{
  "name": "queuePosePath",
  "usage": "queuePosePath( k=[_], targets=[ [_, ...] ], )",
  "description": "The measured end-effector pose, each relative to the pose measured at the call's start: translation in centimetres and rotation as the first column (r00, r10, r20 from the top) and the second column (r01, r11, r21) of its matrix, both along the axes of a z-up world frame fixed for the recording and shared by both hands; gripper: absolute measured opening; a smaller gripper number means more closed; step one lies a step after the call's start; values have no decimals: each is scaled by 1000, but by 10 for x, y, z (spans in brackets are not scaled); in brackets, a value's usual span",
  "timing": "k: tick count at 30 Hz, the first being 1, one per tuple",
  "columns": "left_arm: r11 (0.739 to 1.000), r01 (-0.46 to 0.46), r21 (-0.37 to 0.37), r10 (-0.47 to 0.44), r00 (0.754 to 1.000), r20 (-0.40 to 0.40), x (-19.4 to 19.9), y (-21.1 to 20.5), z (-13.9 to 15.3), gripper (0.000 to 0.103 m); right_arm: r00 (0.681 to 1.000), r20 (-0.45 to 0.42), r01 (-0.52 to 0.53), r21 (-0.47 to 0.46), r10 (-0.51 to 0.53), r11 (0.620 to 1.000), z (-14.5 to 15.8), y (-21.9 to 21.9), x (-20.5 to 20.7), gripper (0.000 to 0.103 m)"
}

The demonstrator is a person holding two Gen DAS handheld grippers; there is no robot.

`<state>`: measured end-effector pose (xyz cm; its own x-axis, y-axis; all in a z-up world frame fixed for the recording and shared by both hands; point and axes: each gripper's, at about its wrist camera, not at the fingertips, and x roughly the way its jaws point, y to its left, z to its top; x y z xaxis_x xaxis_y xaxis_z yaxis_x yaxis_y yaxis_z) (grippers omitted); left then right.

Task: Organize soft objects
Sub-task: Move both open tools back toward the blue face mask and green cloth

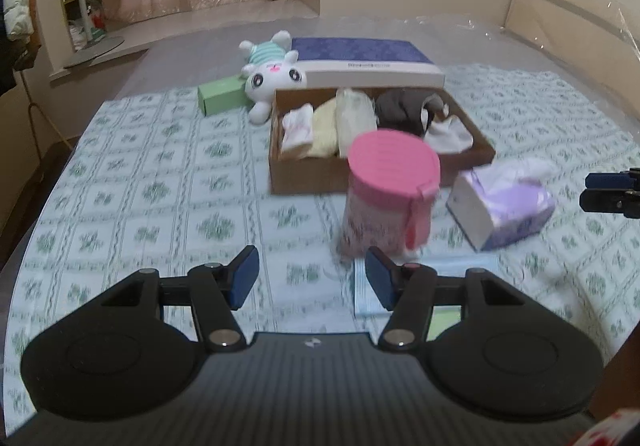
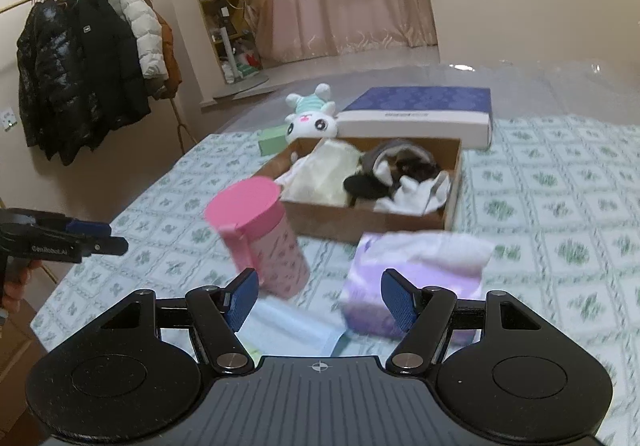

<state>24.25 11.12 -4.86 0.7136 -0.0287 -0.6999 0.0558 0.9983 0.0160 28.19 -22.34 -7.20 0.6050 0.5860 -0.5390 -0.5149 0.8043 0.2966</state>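
The brown cardboard box (image 1: 280,174) of soft things sits on the patterned bedspread (image 1: 160,186) of the bed, its long axis running left to right across the left wrist view, slanting away toward the right in the right wrist view. Inside lie folded cloths: a white one (image 1: 298,130), a pale yellow one (image 1: 325,130), a cream one (image 1: 354,114), then a dark brown bundle (image 1: 404,108) and a white piece (image 1: 448,134) at the right end. A white plush bunny (image 1: 272,76) lies just beside the box's far left corner, head toward the box, next to a green carton (image 1: 220,94) and a blue-lidded flat box (image 1: 360,58). In front of the cardboard box stands a pink-lidded canister (image 1: 390,198), upright, and to its right a purple tissue pack (image 1: 500,206) lies tilted, a tissue sticking out of its top. A light blue sheet (image 2: 292,326) lies flat on the bedspread near the canister's base. The left hand-held gripper (image 1: 312,278) has its jaws spread wide and grips nothing; its blue pads (image 1: 245,276) are clear of the canister. The right hand-held gripper (image 2: 318,298) is likewise released, jaws wide apart, the tissue pack just beyond its right pad, whether touching I cannot tell.
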Motion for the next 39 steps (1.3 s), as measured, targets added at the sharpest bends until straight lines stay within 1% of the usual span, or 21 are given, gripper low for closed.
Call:
queuePosePath(
  k=[6,10,13,18,21,27,30,39],
  targets=[
    [999,-30,-10,30,1000,-1,-26,-11,-8,56,1000,-19,19,-1,-19,1000,-9,2,-24,69],
    [999,-42,13,42,999,8,-38,-23,-13,56,999,-47,27,-6,-27,1000,-18,2,-34,69],
    [999,-40,9,40,999,6,-43,-32,-18,56,997,-74,34,-21,-35,999,-28,3,-39,68],
    [999,-48,6,48,999,-7,-49,-45,-30,56,992,-118,42,-42,-46,998,-41,4,-46,64],
    [999,-51,6,51,999,-17,-51,-51,-38,56,990,-128,44,-64,-52,997,-48,4,-49,62],
    [999,-41,-7,41,998,-49,-54,-61,-56,56,986,-153,52,-76,-63,996,-58,7,-49,58],
    [999,-34,0,34,998,-60,-53,-66,-63,56,986,-157,51,-86,-64,995,-62,9,-48,58],
    [1000,-24,-18,22,996,-87,-46,-74,-79,56,983,-174,35,-114,-55,993,-76,21,-44,57]
  ],
)
